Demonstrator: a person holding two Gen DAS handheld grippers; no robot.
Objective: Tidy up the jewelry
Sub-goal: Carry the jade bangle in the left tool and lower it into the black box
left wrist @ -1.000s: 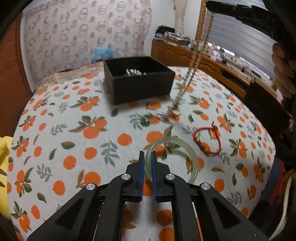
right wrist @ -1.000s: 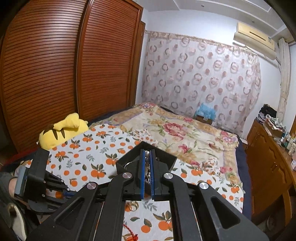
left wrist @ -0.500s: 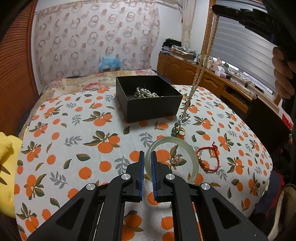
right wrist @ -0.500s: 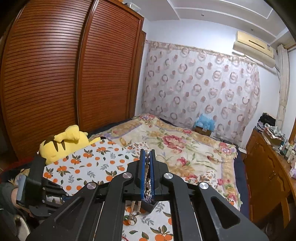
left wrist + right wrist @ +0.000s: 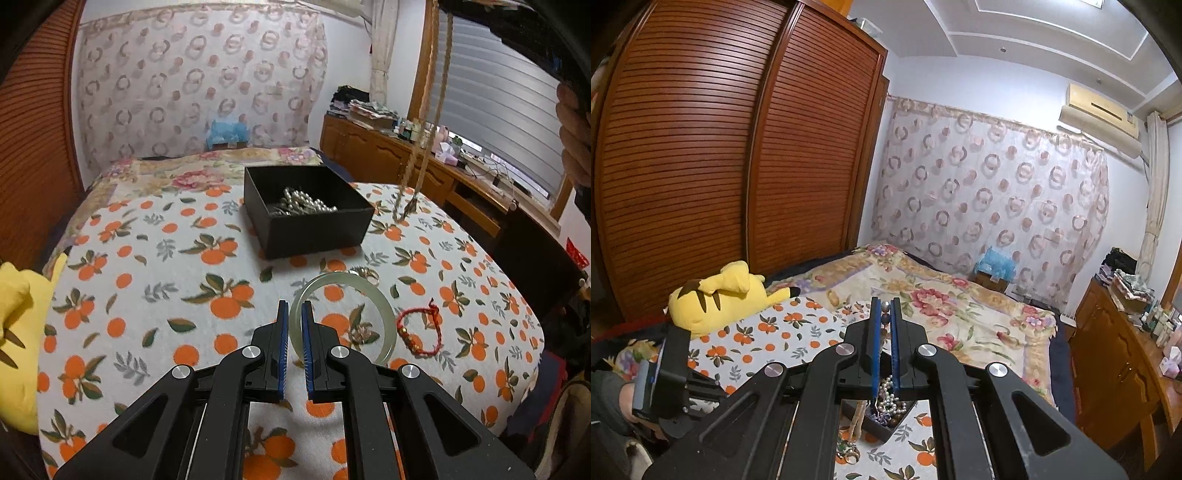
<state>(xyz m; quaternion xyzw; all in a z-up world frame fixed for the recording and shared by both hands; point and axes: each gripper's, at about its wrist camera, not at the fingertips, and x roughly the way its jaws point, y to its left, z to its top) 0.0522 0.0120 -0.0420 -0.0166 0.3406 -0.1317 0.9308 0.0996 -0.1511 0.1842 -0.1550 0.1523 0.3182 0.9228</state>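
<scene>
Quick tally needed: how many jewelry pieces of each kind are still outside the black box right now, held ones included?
Bangles: 1, the pale green bangle pinched in the left gripper.
Beaded necklaces: 1, the long beaded necklace hanging from the right gripper.
Cord bracelets: 1, the red cord bracelet.
Rings: 1, the ring beyond the bangle.
Total: 4. Smaller bits may be hidden.

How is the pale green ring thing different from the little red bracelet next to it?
The green bangle is a smooth, stiff, pale hoop; the red bracelet is a thin knotted cord with a few gold beads. The bangle is the larger loop. The left gripper pinches the bangle's rim, while the bracelet lies untouched on the orange-print cover. Both are round.
</scene>
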